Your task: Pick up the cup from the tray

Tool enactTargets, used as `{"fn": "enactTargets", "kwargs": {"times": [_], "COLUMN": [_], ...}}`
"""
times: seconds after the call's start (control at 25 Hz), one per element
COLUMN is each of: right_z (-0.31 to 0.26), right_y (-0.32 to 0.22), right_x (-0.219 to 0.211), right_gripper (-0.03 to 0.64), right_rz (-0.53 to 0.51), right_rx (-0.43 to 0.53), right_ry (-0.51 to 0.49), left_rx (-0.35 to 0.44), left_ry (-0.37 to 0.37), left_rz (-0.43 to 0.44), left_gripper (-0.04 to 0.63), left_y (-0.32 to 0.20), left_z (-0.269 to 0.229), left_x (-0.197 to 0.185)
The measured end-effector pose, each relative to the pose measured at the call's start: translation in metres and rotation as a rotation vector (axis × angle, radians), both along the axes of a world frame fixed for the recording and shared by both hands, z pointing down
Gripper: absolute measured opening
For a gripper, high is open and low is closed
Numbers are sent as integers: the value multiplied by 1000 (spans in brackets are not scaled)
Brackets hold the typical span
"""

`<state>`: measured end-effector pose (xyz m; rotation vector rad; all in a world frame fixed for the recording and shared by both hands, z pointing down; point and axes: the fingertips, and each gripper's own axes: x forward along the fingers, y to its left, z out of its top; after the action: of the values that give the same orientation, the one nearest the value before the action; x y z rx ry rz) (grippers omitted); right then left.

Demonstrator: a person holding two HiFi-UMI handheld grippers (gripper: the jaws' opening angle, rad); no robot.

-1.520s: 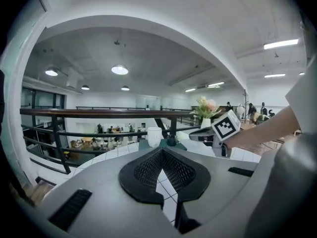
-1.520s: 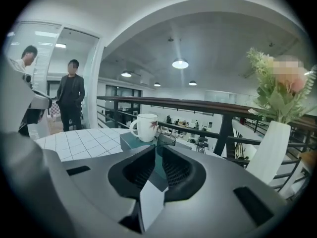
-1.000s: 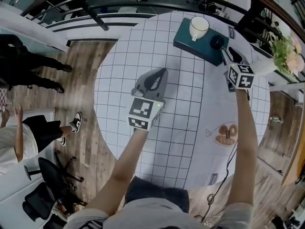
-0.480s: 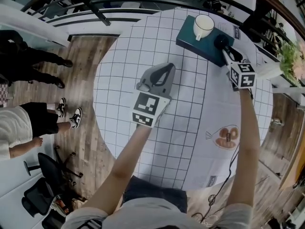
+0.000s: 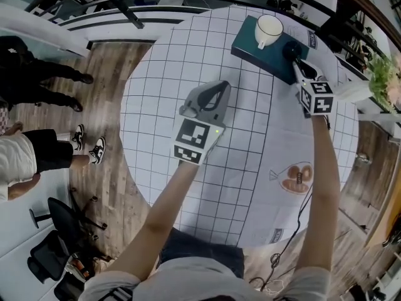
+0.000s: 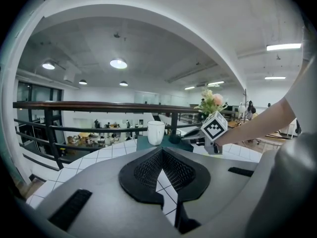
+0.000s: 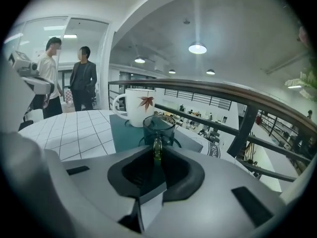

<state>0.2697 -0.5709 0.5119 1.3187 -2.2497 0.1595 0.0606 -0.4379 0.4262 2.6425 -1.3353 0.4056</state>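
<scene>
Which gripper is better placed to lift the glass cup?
Right. The right gripper has just been closing its jaws on the handle of the glass cup; the left gripper, shut and empty, is over mid-table, far from the tray.

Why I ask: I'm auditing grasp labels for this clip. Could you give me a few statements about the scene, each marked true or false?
1. The right gripper has the handle of the dark glass cup between its jaws. True; the jaws have just been closing and now press on the handle.
2. The white mug lies tipped over on the table. False: it stands upright on the teal tray.
3. The left gripper holds the white mug. False: its jaws are shut on nothing, above the table and apart from the teal tray.
4. The white mug bears a red leaf. True.
</scene>
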Motion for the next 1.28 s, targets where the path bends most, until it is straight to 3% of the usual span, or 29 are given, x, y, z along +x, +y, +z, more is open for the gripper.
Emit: {"fn": "enactTargets", "kwargs": {"times": [0.44,0.8,1.28], "right_z": [-30,-60,-5], "right_y": [25,84,146], "right_x": [10,7,-9], "right_gripper": [40,40,40], "right_rz": [67,0,18], "right_rx": [17,54,-57], "right_ry": [-164,-151,-154], "left_rx": [13,23,31], "left_ry": [4,29,32], "left_rz": [-11,-6,18], "left_gripper": [6,6,6], "left_y": [7,23,46], "left_z": [-10,-24,-36], "left_x": [-4,3,6]}}
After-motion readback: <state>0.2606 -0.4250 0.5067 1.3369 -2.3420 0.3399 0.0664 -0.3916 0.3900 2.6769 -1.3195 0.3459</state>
